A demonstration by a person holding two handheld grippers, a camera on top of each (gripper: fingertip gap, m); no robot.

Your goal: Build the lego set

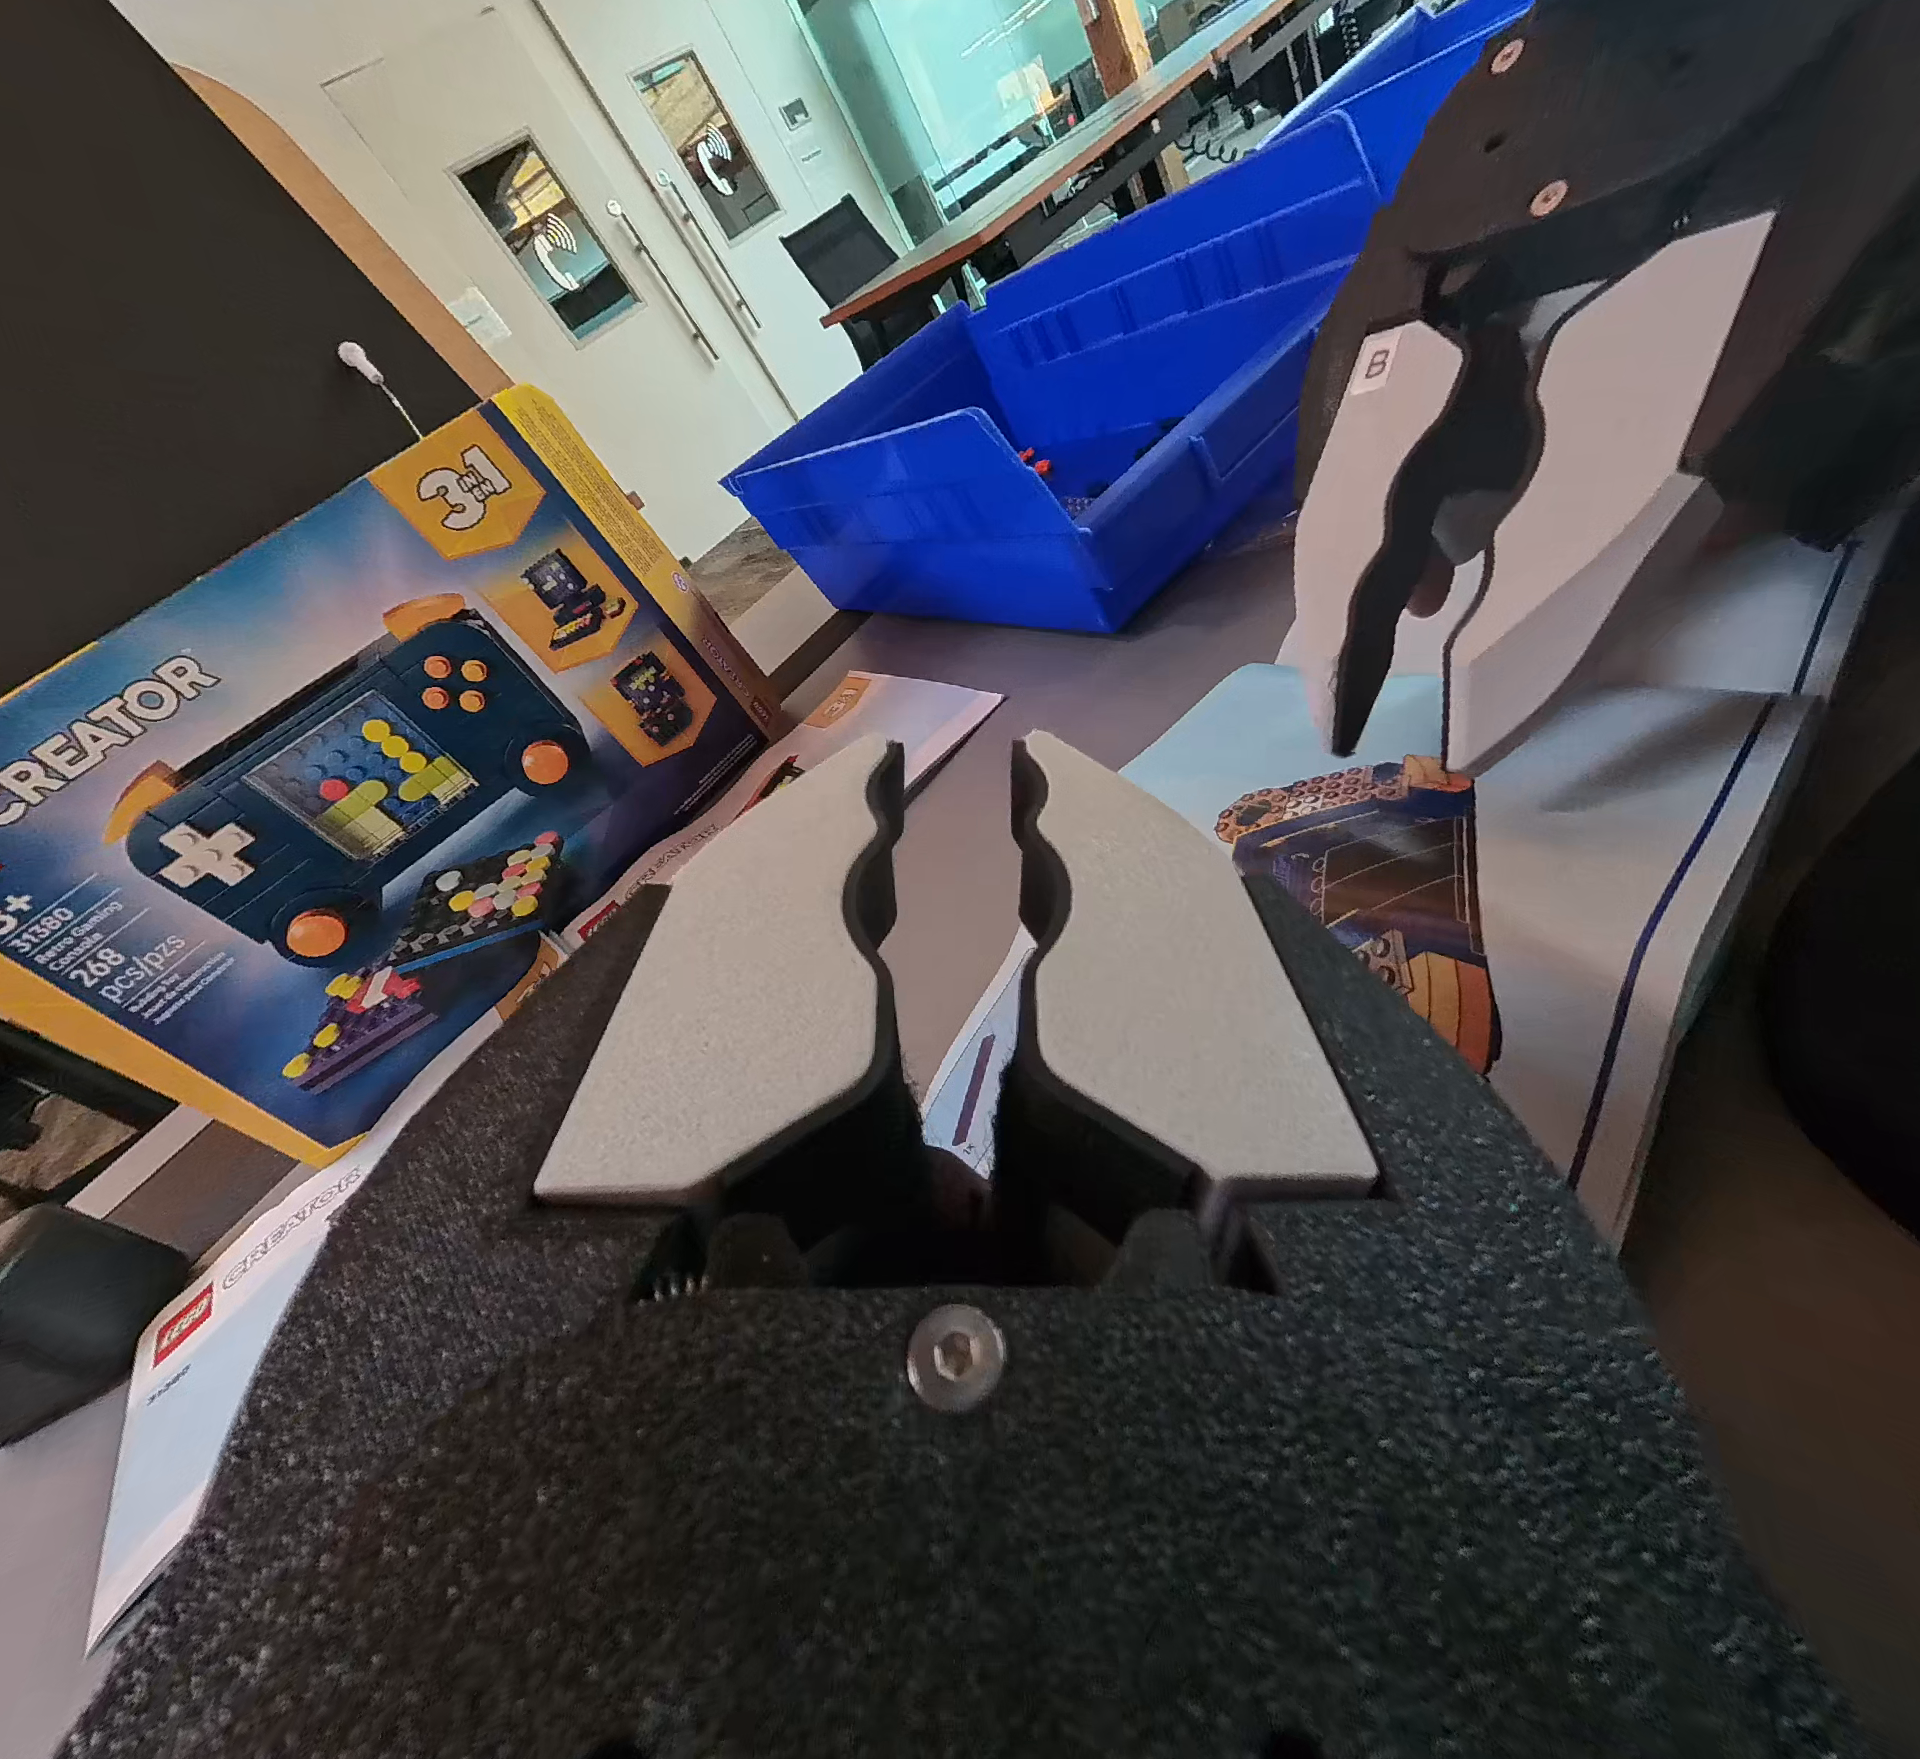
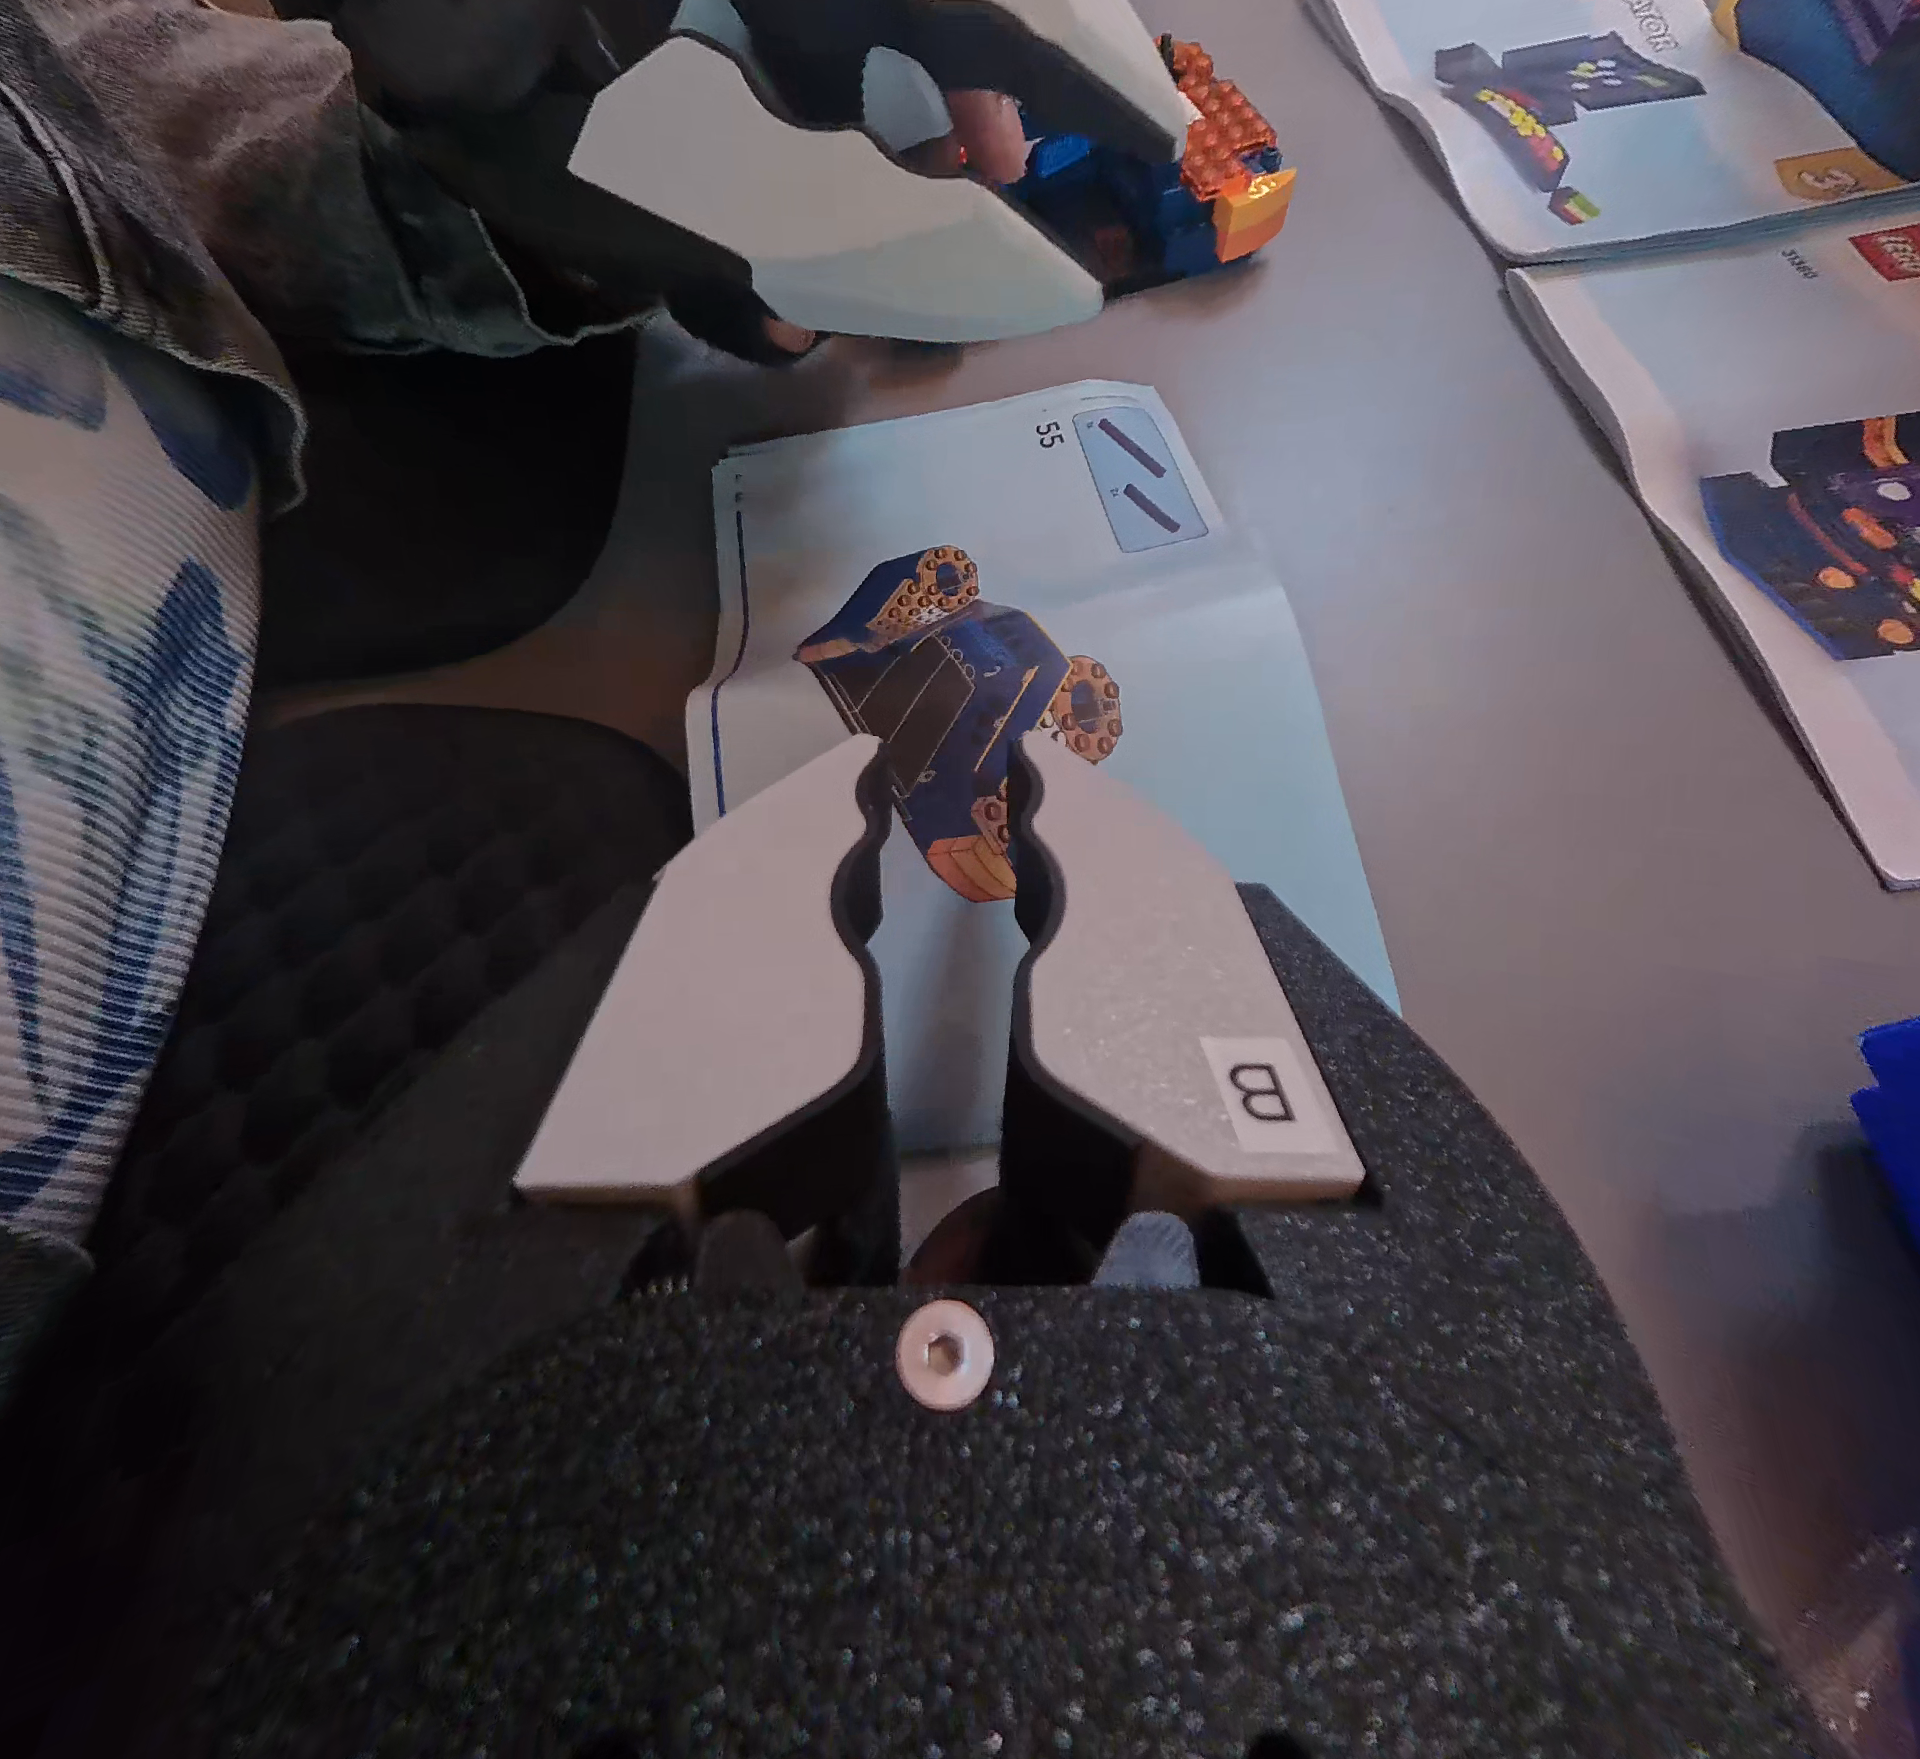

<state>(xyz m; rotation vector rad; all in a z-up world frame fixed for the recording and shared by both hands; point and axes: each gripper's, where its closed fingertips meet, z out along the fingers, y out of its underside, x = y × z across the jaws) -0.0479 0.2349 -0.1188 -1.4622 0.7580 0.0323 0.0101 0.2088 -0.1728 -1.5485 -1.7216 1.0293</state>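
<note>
Right wrist view first: the right gripper hangs over an open booklet at the near edge of the grey table. Its fingers stand a little apart, and only the printed page shows in the gap. The page carries a drawing of a dark blue build with orange studded rings.

Just beyond the booklet sits the real brick model, on the table. It is small, with a blue body, an orange studded plate on top and a paler orange sloped piece at its right end. Its long axis runs left to right, the sloped end pointing right towards the other booklets.

The left gripper reaches in from the left, with its tips right at the model. In the left wrist view its fingers are parted, with bare table and a corner of the page seen between them. From there the model itself is hidden.

Farther right lie two closed booklets, side by side. Beyond them a colourful toy box stands on its edge. Blue bins sit at the far side.
</note>
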